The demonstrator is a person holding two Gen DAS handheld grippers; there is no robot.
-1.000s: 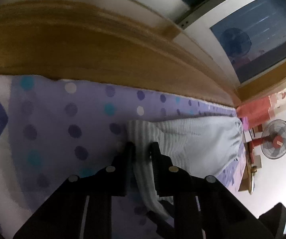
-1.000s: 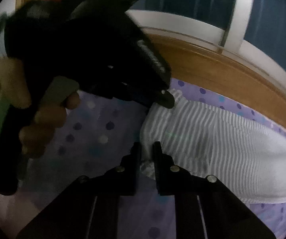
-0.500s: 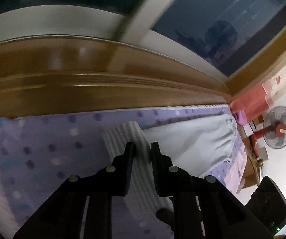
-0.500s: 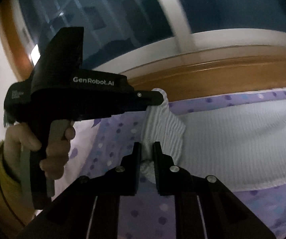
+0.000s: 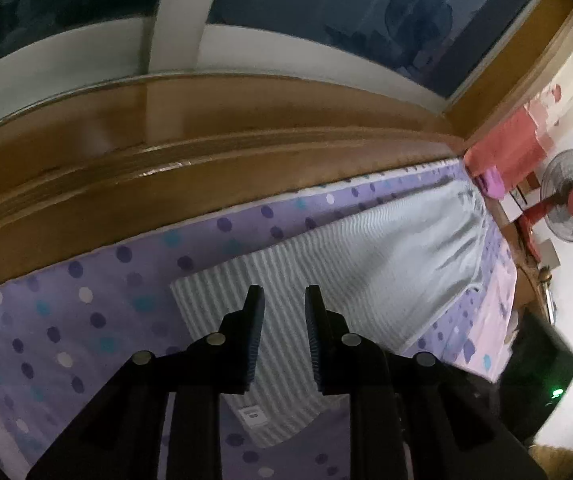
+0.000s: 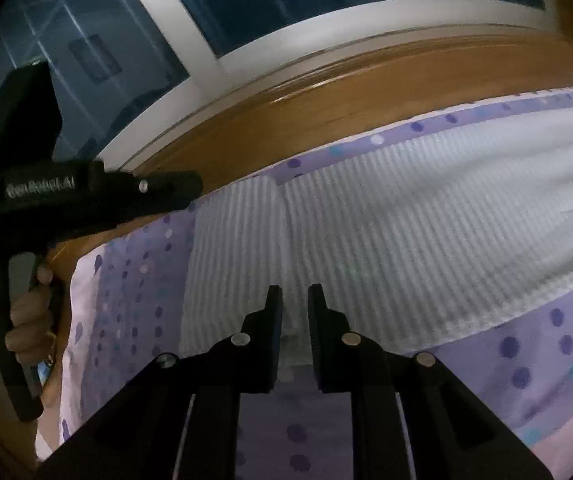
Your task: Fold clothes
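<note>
Nearby, both the left claw [image 5: 285, 296] and right claw [image 6: 294, 293] hover empty, narrowly parted, over the striped garment [image 6: 386, 232] on the dotted sheet [image 5: 66, 320].

Striped garment [image 6: 386, 216] right end cut by frame edge; small label [image 5: 253, 414] near left gripper [image 5: 284, 300] unreadable; window [image 5: 326, 12] reflections blurred.

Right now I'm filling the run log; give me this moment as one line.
task: fold clothes | left claw: open, empty | right claw: open, empty | garment: flat on bed

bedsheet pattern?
Purple bedsheet with darker purple, teal and white dots; clearest in the right wrist view.
</note>
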